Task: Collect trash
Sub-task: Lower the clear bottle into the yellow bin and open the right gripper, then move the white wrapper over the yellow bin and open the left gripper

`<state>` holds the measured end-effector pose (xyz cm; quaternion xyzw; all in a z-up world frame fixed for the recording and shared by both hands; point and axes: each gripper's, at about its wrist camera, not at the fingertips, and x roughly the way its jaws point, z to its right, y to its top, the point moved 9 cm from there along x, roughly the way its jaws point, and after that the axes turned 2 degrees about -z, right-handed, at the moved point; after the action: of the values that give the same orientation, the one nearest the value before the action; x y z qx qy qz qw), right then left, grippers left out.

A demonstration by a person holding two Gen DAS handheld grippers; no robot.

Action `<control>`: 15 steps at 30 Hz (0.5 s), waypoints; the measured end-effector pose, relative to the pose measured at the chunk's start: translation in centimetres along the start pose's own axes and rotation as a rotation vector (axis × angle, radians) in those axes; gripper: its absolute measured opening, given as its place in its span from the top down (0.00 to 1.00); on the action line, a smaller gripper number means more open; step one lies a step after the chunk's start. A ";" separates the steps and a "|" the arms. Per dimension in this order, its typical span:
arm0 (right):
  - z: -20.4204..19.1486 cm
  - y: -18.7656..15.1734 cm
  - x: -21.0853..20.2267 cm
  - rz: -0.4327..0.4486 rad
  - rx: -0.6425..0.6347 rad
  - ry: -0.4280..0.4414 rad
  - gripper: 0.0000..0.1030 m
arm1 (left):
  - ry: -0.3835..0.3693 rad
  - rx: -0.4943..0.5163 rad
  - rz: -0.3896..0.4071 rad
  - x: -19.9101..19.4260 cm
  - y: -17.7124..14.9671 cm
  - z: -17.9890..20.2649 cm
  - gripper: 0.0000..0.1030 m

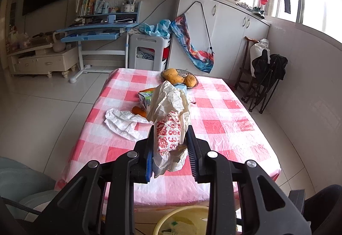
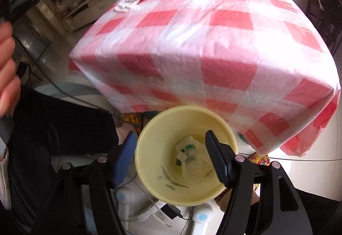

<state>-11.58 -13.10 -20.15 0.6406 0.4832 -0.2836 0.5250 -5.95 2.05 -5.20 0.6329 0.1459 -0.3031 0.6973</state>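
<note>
- Our left claw (image 1: 168, 147) is pinching a crumpled plastic bag (image 1: 170, 119), white with red print, with the pads pressed on its printed lower part while the rest billows up and forward above the surface (image 1: 224, 119).
- We judge this bag to be very light, thin and limp. It folds wherever it is squeezed, so a grip across a bunched section, as here, should hold better than one on a loose edge.
- The film looks smooth and probably slippery, and it could slide out if the pinch slackens. It is not fragile, so firm pressure should do no harm.
- Our right claw (image 2: 171, 157) is spread with nothing between its fingers, and it hangs directly over the yellow bin (image 2: 149, 171) on the floor at the near edge of the surface.
- The bin already contains a clear wrapper with green bits (image 2: 187, 153).
- More trash lies further along the checked cloth: a white crumpled wrapper (image 1: 123, 123), a printed carton (image 1: 145, 99) and an orange scrap (image 1: 139, 111). All look light.
- We expect the carton to be stiffer, so it is best taken across its flat sides. The white wrapper is soft, and we would pinch it at its thickest fold.
- The basket of fruit (image 1: 178, 78) beyond is not trash in our judgement.
</note>
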 end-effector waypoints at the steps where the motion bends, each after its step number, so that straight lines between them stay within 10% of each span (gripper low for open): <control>1: 0.6 0.4 -0.6 0.029 0.031 0.001 0.36 | -0.002 0.005 -0.008 0.0 -0.4 0.2 0.75; 15: 5.6 4.5 -6.6 0.327 0.280 0.017 0.31 | -0.108 0.235 -0.286 0.6 -12.3 6.6 0.74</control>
<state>-9.05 -20.45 -14.21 0.7797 0.3330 -0.2535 0.4658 -14.10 -4.72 -14.29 0.6658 0.1602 -0.4473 0.5752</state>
